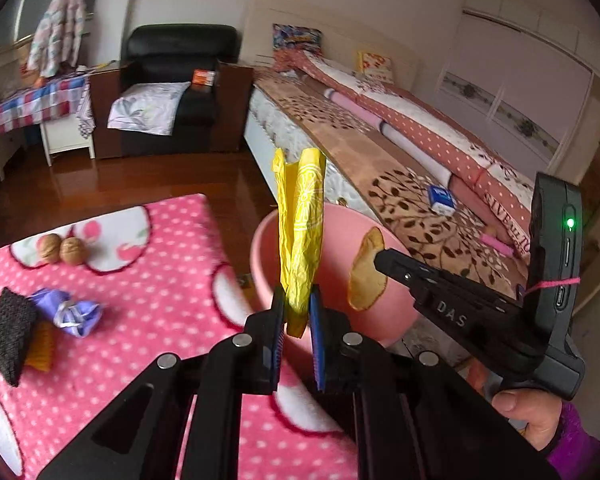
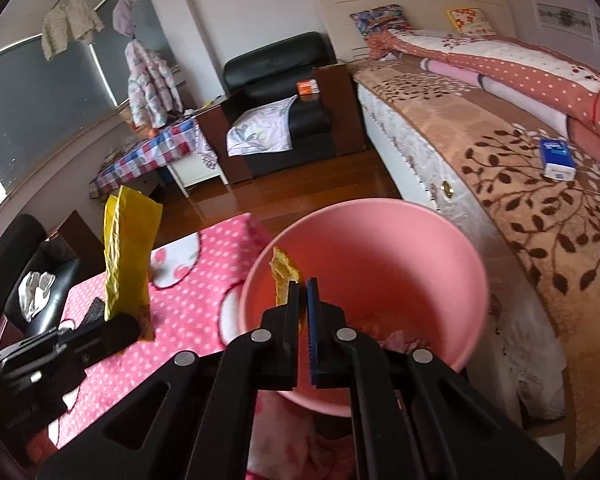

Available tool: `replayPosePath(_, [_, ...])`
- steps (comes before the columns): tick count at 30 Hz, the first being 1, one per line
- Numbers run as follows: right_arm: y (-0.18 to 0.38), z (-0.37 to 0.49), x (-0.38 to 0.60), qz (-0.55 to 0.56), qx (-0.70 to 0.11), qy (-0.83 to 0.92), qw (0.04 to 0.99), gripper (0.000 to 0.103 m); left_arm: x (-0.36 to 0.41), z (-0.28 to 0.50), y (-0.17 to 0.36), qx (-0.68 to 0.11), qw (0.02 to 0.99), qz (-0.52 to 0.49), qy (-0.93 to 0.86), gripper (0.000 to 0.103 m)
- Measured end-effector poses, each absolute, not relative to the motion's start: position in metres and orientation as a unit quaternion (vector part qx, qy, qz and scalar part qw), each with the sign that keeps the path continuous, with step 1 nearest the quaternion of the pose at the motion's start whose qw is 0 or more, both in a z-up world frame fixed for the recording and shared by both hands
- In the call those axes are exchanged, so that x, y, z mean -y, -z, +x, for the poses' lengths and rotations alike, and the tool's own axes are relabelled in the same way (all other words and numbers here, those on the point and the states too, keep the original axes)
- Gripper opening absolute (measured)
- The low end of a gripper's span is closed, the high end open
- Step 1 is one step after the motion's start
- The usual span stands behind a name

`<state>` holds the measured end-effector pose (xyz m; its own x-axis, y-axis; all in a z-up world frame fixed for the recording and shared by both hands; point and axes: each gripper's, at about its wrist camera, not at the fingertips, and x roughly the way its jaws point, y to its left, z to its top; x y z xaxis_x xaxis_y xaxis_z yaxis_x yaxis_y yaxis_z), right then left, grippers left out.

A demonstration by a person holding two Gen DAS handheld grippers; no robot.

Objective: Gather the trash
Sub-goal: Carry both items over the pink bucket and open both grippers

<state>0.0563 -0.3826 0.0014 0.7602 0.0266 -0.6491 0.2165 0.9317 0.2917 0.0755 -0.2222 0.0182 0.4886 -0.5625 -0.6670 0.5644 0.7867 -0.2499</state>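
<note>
The left gripper (image 1: 296, 312) pinches a tall yellow wrapper (image 1: 302, 232) at its bottom end, just beside the pink bin (image 2: 364, 248). The right gripper (image 2: 303, 300) nips a small tan scrap (image 2: 284, 276) right over the bin. Best way, I think: get both well w/in the rim, then let go. More trash, e.g. the purple wrapper (image 1: 70, 312), waits on the pink blanket (image 1: 172, 280).
</note>
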Motion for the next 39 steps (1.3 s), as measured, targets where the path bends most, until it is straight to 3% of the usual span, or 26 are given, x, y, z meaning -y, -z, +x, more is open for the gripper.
replayPosePath(20, [0.041,0.053,0.427,0.209,-0.36,0.098,0.904,0.004,0.284,0.092,0.028,-0.438,0.835,0.042,0.332,0.013])
replayPosePath(25, [0.044,0.051,0.428,0.215,-0.36,0.101,0.902,0.004,0.287,0.094,0.032,-0.44,0.833,0.039,0.332,0.025])
replayPosePath(27, [0.045,0.052,0.43,0.219,-0.36,0.103,0.901,0.004,0.287,0.093,0.032,-0.437,0.835,0.038,0.333,0.037])
replayPosePath(34, [0.052,0.053,0.436,0.236,-0.367,0.111,0.893,0.006,0.282,0.093,0.03,-0.434,0.836,0.032,0.335,0.047])
replayPosePath(35, [0.053,0.053,0.436,0.24,-0.368,0.111,0.892,0.009,0.281,0.092,0.03,-0.433,0.836,0.031,0.335,0.049])
replayPosePath(38, [0.054,0.052,0.435,0.247,-0.365,0.108,0.891,0.033,0.276,0.092,0.028,-0.43,0.839,0.029,0.334,0.052])
replayPosePath(39, [0.054,0.051,0.434,0.247,-0.362,0.107,0.892,0.036,0.273,0.092,0.027,-0.428,0.84,0.028,0.333,0.054])
